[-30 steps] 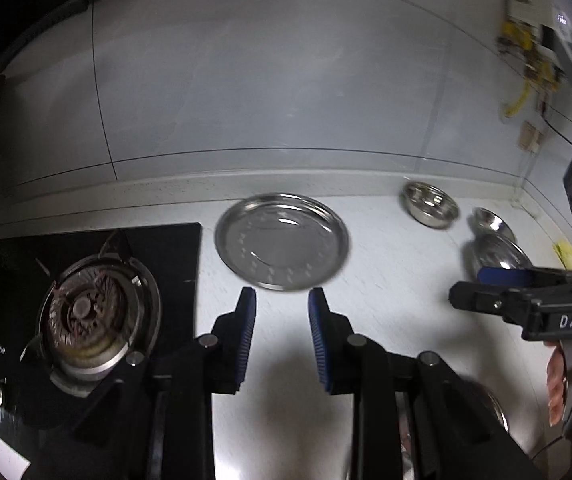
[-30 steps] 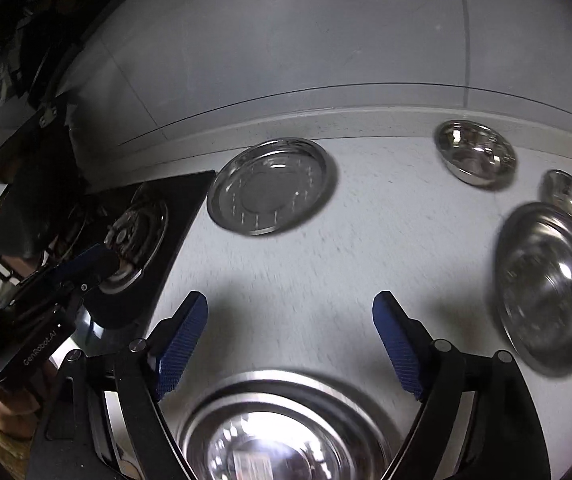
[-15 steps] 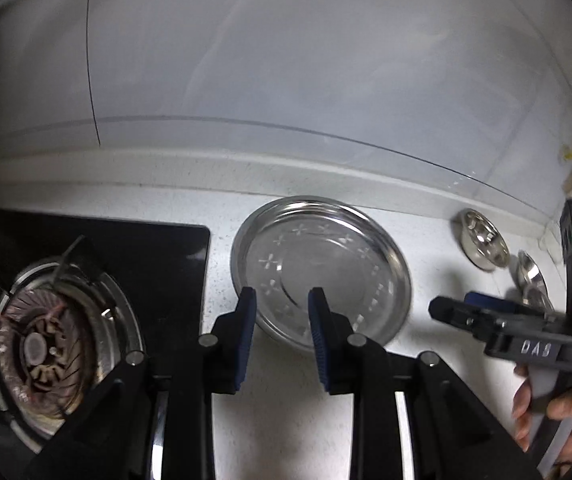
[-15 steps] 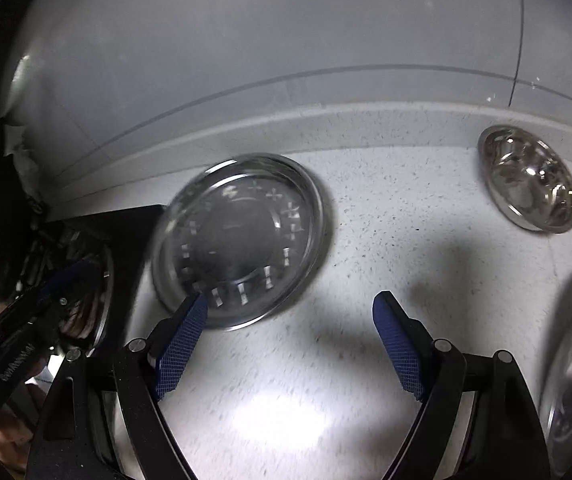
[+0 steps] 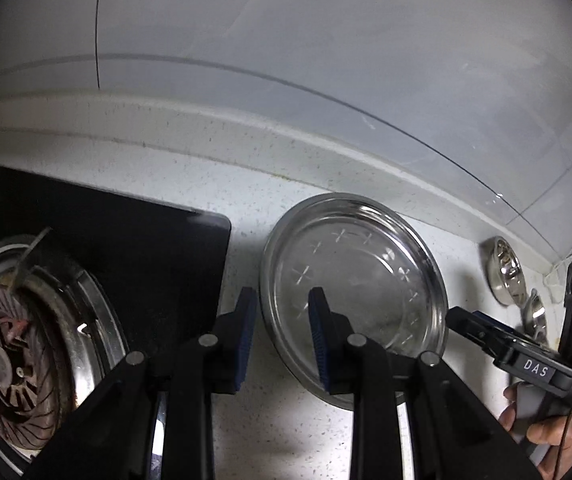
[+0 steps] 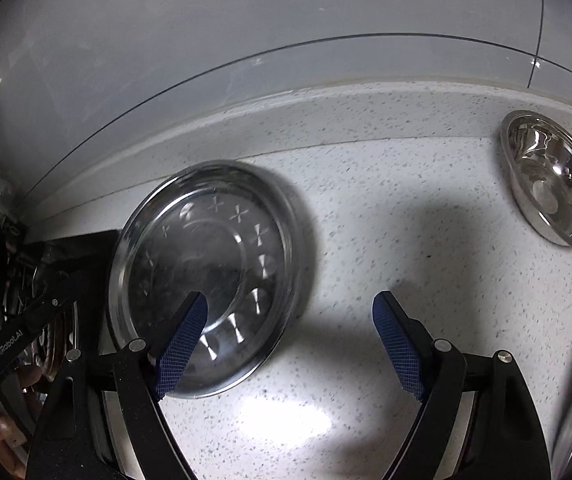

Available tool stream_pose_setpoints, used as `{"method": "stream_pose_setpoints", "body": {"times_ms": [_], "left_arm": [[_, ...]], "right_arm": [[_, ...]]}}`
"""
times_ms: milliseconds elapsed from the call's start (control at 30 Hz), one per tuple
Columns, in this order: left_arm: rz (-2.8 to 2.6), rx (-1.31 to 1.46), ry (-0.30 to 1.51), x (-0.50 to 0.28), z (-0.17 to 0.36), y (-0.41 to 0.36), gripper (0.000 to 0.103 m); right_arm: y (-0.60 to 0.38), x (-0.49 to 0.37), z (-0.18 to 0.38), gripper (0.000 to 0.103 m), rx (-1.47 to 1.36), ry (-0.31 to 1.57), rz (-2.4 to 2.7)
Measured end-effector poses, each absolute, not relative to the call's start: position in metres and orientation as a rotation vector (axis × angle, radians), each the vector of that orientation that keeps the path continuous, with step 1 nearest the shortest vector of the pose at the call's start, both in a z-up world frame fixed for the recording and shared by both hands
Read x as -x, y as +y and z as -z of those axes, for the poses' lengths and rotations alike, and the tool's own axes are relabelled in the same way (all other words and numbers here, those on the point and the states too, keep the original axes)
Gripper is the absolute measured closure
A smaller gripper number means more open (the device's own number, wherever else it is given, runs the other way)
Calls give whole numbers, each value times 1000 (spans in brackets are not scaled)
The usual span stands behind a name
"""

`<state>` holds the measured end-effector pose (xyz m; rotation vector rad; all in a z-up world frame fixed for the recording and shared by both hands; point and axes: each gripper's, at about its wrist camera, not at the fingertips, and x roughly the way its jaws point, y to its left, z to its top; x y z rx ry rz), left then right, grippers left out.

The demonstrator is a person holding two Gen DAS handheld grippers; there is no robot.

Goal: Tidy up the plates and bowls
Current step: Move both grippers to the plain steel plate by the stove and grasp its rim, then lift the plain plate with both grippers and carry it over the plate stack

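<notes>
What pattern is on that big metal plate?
A ring of small etched crosses on the plate, clearest from the right wrist.

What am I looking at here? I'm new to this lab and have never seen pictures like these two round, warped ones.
There is no robot: a person holds a two-finger grasping tool in each hand, and each has a wide-angle camera looking along its blue-padded fingers. One picture comes from the left tool, the other from the right tool; each also glimpses the other. Both are open and hold nothing. On the speckled white counter lies a round steel plate with star marks, next to a black gas hob. The left tool's fingers straddle the plate's near-left rim without gripping it. Further right sits a small shiny steel bowl.
</notes>
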<state>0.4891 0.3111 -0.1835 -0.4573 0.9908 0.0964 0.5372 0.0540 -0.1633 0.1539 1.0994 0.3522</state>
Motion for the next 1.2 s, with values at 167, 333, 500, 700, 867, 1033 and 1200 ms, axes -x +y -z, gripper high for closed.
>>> {"method": "stream_pose_setpoints", "body": {"times_ms": [167,333,500,700,867,1033,1200], "left_arm": [[-96,526,1050,-496,193,319,77],[-86,563,1076,-498,199,321,77],[-94,579,1093,-504,207,324,77],[-76,613,1118,-511,215,327,77],[-59,631,1125,-513,219,328,78],[-61,620,1137,-516,218,326,85],[-86,607,1141,-516,219,321,97]], "right_arm": [[47,-552,168,22,-197,1143,-363],[40,-557,171,22,-231,1180,-365],[36,-570,175,22,-292,1209,-401],[35,-578,174,25,-376,1231,-488],[39,-578,175,50,-320,1231,-514],[48,-578,179,71,-249,1216,-493],[58,-574,182,93,-164,1188,-439]]}}
